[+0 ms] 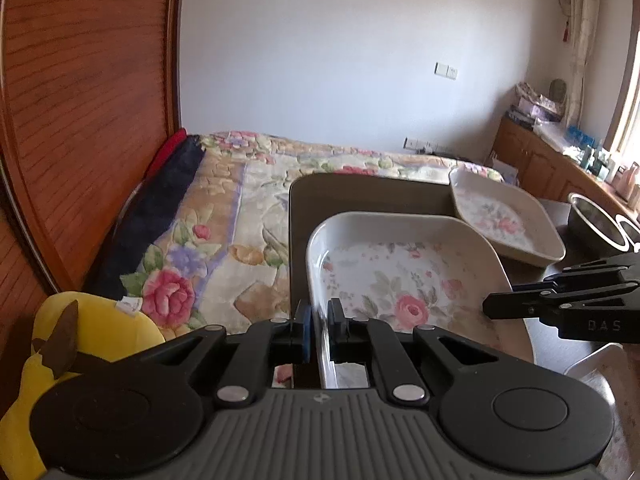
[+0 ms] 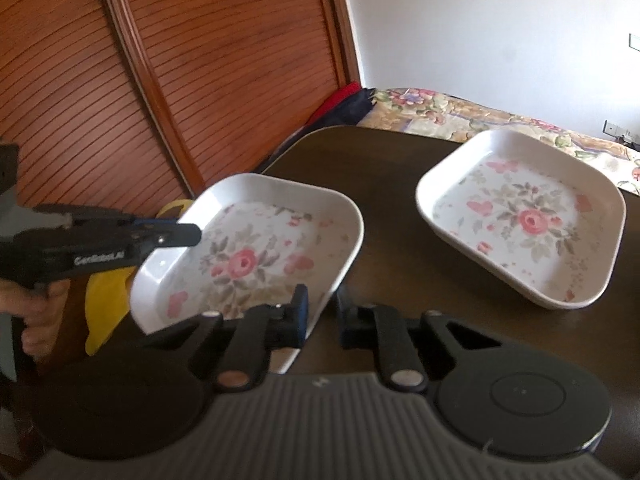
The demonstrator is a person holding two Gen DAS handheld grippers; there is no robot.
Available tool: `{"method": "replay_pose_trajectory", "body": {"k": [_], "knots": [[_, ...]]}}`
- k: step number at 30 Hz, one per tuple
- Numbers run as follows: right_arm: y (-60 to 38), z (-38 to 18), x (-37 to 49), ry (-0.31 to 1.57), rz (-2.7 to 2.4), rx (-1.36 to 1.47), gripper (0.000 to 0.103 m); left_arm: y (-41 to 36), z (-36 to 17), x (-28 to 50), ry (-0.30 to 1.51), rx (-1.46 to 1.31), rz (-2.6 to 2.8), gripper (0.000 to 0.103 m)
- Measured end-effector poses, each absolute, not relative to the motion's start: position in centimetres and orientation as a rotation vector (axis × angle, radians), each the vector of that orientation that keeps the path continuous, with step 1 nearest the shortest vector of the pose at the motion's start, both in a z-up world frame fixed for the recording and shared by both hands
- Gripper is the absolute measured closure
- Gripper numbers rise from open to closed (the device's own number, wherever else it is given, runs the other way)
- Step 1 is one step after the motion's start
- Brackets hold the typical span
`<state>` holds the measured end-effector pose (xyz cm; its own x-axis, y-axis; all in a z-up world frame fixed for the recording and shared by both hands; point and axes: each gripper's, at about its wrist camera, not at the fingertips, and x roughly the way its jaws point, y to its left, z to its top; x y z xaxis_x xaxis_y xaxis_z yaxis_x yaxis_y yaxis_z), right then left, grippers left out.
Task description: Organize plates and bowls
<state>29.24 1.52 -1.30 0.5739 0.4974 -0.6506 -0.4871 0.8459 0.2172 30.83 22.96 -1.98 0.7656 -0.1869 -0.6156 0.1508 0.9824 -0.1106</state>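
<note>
Beside the floral bed, the dark counter [image 1: 360, 196] shows the left hand-held gripper [image 1: 318, 326] pinching the near plate [image 1: 400, 280]. Right view: right hand-held gripper [image 2: 322, 316] straddles its rim, apparently unclamped. Next: stack onto far plate [image 2: 524, 220].

Soft daylight from right window [image 1: 630, 92]; slight blur; strong fisheye bending at edges.

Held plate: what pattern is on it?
Pink rose floral on white; clearest in the right wrist view.
</note>
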Motion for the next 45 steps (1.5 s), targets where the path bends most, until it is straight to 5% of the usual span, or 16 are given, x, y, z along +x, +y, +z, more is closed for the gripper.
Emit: {"method": "replay_pose_trajectory", "body": {"k": [24, 45], "knots": [[-4.3, 4.1, 23.5, 0.571, 0.517, 0.082, 0.095, 16.3, 5.5, 23.6, 0.495, 0.011, -0.181, 0.065], [-10.3, 3.7, 16.4, 0.521, 0.492, 0.141, 0.095, 11.6, 4.2, 16.6, 0.507, 0.007, -0.241, 0.065]]}}
